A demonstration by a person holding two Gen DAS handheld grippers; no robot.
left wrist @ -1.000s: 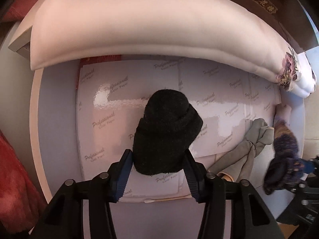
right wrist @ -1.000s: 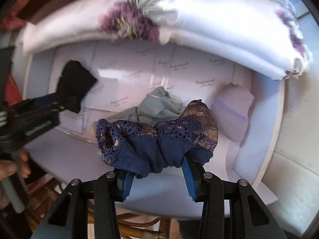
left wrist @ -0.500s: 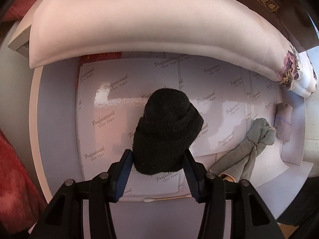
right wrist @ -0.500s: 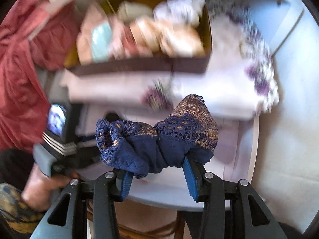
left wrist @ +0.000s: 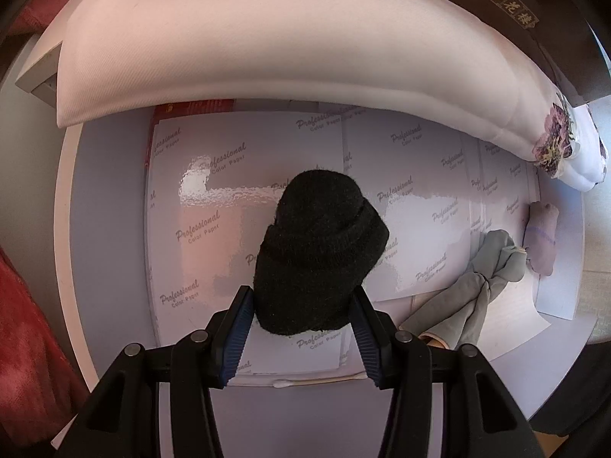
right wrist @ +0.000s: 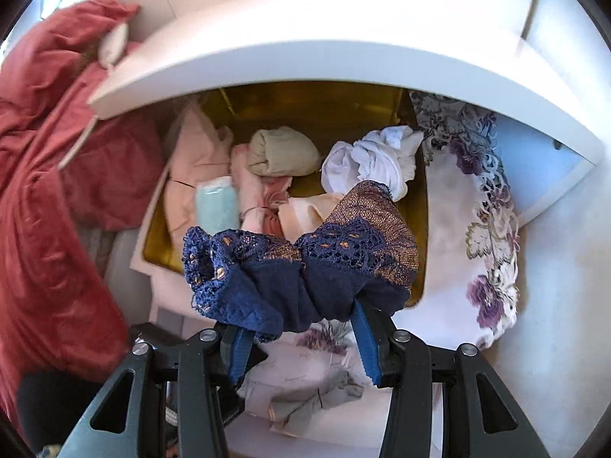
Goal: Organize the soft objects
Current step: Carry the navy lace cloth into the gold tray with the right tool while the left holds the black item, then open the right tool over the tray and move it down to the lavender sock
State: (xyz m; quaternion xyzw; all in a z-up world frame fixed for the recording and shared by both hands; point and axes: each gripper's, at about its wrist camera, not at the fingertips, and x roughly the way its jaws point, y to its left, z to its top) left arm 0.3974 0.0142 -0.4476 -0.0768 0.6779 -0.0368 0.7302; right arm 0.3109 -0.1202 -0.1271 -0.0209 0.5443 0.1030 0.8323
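My left gripper [left wrist: 301, 316] is shut on a black knitted sock roll [left wrist: 317, 252] and holds it over white sheets printed "Professional Color Paper" [left wrist: 198, 198]. My right gripper [right wrist: 301, 336] is shut on a navy lace garment with gold mesh [right wrist: 305, 263] and holds it in front of an open gold-lined box [right wrist: 317, 110] full of rolled clothes: beige roll [right wrist: 280, 150], white bundle [right wrist: 374, 160], mint roll [right wrist: 217, 204], pink items [right wrist: 194, 175]. A grey knotted sock pair [left wrist: 477, 286] and a lilac sock [left wrist: 540, 238] lie on the table at right.
A folded white cloth with purple flowers [left wrist: 286, 49] lies under the box; it also shows in the right wrist view [right wrist: 488, 252]. Red fabric [right wrist: 46, 191] hangs at left. A white shelf [right wrist: 324, 61] overhangs the box. The grey pair [right wrist: 317, 400] lies below my right gripper.
My right gripper has lifted the navy lace garment from the table up to the gold-lined box. My left gripper has held still with the black sock roll.
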